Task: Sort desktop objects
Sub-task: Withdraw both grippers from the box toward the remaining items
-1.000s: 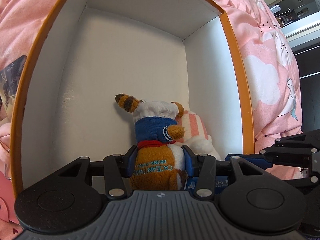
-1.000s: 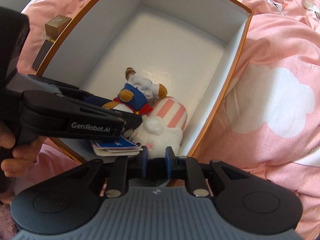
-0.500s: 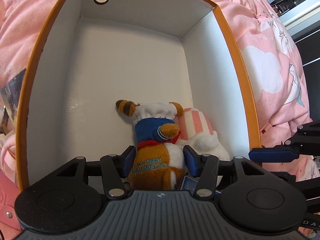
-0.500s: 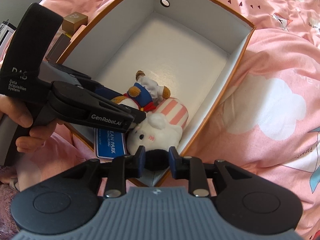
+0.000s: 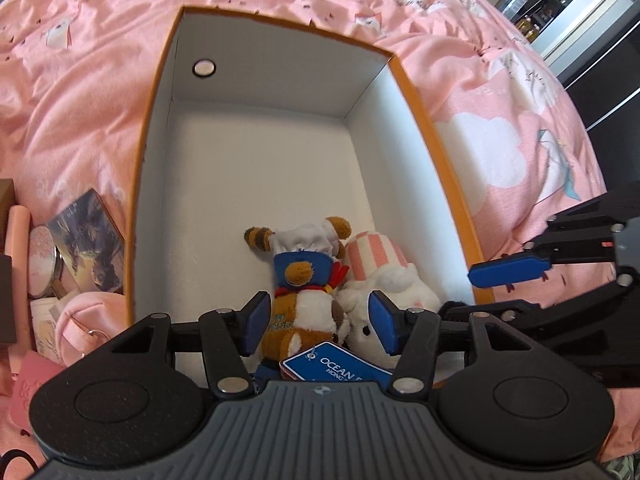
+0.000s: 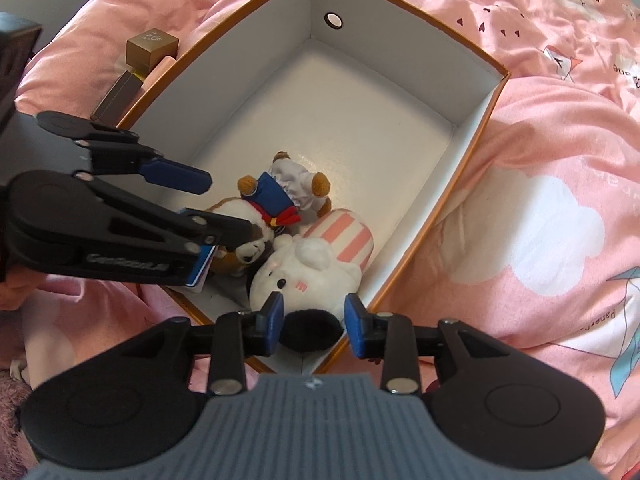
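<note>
Two soft toys lie together at the near end of the orange-rimmed box [image 5: 420,120], on its white floor. The brown plush [image 5: 304,292] wears a white chef's hat, a blue band and a red scarf, and a blue tag [image 5: 340,366] printed OCEAN hangs from it at the near edge. Pressed against its right side is the white plush [image 5: 392,280] with a pink-and-white striped hat; the two touch. In the right wrist view the white plush [image 6: 308,276] shows its face and a black patch low down, with the brown plush [image 6: 276,200] just beyond it to the left.

The left gripper [image 5: 318,326] stands released: its blue pads sit spread on either side of the brown plush's lower body, with a gap on each side, gripping nothing. The right gripper [image 6: 314,320] is likewise released, its pads spread apart just above the black part of the white plush and the near box rim [image 6: 460,204], holding nothing. Each tool appears in the other's view, jaws parted there too.

The far half of the box is bare white card, with a round hole [image 5: 204,68] in the far wall. The box rests on a pink quilt [image 5: 500,152] printed with white clouds. Left of the box, outside it, lie a picture card [image 5: 86,240], a round compact [image 5: 40,260] and a pink pouch [image 5: 88,316]; the right wrist view shows a gold cube [image 6: 152,46] beyond the left wall.
</note>
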`<act>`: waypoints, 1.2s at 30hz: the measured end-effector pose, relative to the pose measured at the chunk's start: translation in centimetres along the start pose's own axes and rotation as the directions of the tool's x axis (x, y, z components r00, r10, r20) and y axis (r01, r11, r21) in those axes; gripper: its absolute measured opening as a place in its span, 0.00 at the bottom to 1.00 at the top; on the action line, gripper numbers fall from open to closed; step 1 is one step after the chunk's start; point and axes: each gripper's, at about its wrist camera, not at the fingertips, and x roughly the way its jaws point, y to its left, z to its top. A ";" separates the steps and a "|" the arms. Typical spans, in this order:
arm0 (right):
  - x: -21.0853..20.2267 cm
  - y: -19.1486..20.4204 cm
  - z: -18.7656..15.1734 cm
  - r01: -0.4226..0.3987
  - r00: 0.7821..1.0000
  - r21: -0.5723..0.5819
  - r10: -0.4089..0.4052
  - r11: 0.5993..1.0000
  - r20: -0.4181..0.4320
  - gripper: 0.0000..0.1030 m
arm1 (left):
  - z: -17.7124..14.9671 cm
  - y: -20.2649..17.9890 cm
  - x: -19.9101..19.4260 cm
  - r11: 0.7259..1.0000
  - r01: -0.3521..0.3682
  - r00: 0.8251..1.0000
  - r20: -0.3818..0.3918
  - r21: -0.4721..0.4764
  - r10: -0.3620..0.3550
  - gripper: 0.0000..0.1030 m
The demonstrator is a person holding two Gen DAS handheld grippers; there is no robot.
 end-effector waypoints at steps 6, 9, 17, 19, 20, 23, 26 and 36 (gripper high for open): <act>-1.3 0.8 0.2 -0.013 0.996 0.010 0.012 1.000 0.088 0.35 | -0.2 0.4 -3.6 1.000 0.019 0.995 0.100 0.024 -0.021 0.61; -1.6 1.4 0.6 -0.024 0.992 0.005 0.023 1.000 0.127 0.35 | -0.1 0.8 -5.3 0.999 0.003 0.987 0.161 0.038 -0.009 0.61; -2.0 3.9 2.5 -0.027 0.976 -0.040 0.035 0.999 0.215 0.35 | -1.0 4.6 -10.8 0.994 -0.105 0.930 0.353 0.004 0.097 0.61; -2.2 4.4 3.0 -0.023 0.969 -0.067 0.039 0.997 0.242 0.35 | -1.3 5.6 -11.8 0.990 -0.140 0.909 0.396 -0.001 0.129 0.61; -2.4 4.7 3.2 -0.019 0.965 -0.081 0.040 0.997 0.260 0.35 | -1.5 6.2 -12.5 0.988 -0.155 0.896 0.422 0.006 0.138 0.61; -2.7 5.7 3.9 -0.022 0.957 -0.118 0.055 0.993 0.284 0.36 | -1.9 7.9 -13.9 0.980 -0.200 0.877 0.445 -0.003 0.180 0.61; -2.7 6.9 5.0 -0.043 0.953 -0.146 0.085 0.988 0.290 0.37 | -2.1 10.1 -15.2 0.974 -0.224 0.872 0.442 -0.022 0.210 0.61; -0.2 12.8 9.8 -0.181 0.942 -0.350 0.264 0.919 0.208 0.36 | -3.6 17.5 -16.9 0.963 -0.239 0.909 0.320 -0.127 0.268 0.55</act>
